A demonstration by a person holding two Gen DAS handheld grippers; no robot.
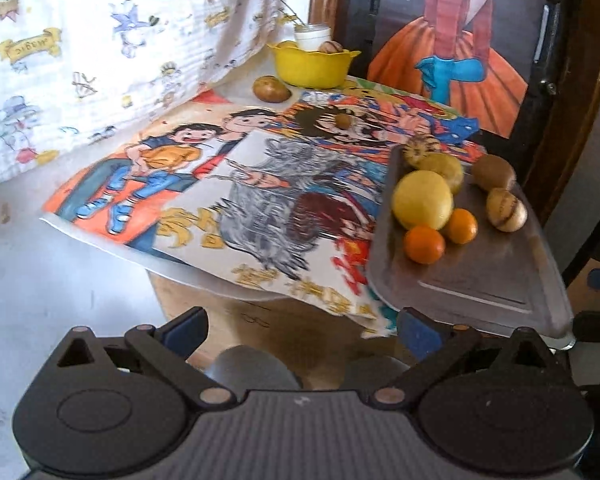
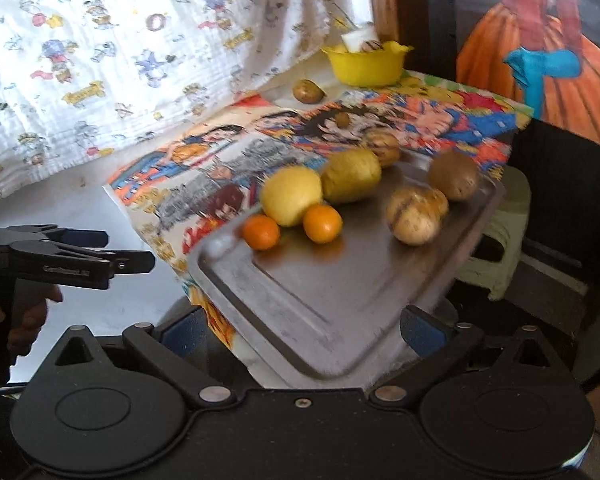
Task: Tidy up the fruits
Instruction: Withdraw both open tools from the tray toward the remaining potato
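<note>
Right wrist view: the right gripper point(image 2: 300, 332) has its jaws spread wide with nothing between them, poised over the near edge of the metal tray point(image 2: 340, 304). The left gripper point(image 1: 300, 328) is likewise wide open and empty, held back from the table with the tray's corner just ahead of its right finger; seen from the side in the right view, its fingers point(image 2: 100, 256) grip nothing.

Moving outward, the tray carries most of the fruit: two small oranges point(image 2: 261, 232) beside a yellow apple point(image 2: 291, 195), a greenish-yellow fruit point(image 2: 352, 176) behind that, a pale striped one point(image 2: 414, 214), a brown kiwi-like one point(image 2: 454, 175) and another striped one point(image 2: 384, 146) at the far rim.

Farther off, a small olive-coloured fruit point(image 1: 343, 121) lies loose on the cartoon posters point(image 1: 220, 184), and a potato-like brown one point(image 1: 271, 89) sits near the yellow bowl point(image 1: 312, 65), which already holds a couple of fruits and a white cup point(image 1: 312, 36).

By my reading the sorting is barely started: only a couple of pieces are in the bowl, while the tray's load and the two strays remain to be moved.
</note>
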